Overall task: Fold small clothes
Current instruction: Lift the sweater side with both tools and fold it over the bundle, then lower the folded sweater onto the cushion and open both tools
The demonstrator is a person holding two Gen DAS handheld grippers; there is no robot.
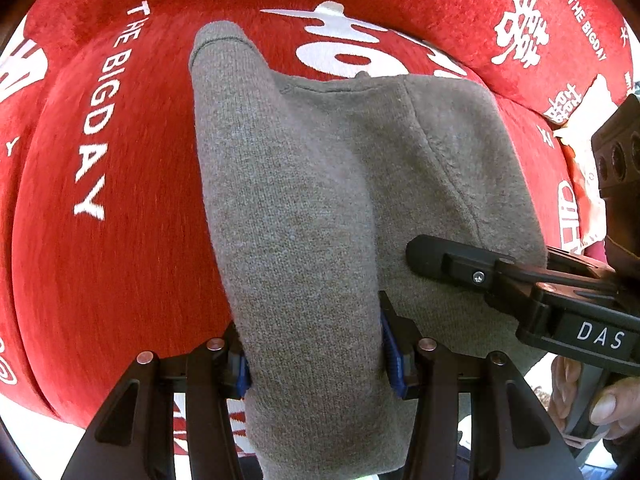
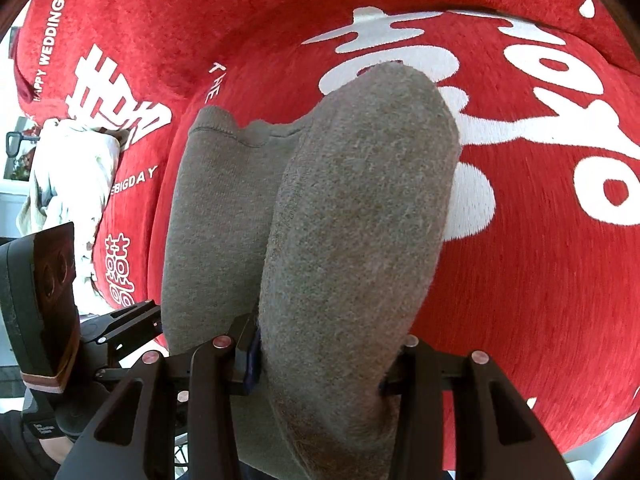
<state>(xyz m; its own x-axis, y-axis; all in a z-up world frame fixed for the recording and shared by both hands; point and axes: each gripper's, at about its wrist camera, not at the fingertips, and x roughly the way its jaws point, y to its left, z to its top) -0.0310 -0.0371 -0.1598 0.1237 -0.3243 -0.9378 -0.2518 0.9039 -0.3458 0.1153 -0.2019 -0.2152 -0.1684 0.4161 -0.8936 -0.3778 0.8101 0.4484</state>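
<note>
Left wrist view shows the left tool clenched on a fold of the grey knit garment, lifted above the red cover printed with white lettering. Beside it, the right tool grips the same garment's other edge; from its own camera, the right tool clamps a thick grey fold. A white cloth lies farther off.

Bright, even daylight is filling both views; fisheye distortion is bending the edges, dark vignetting is framing corners, shadows staying soft.
</note>
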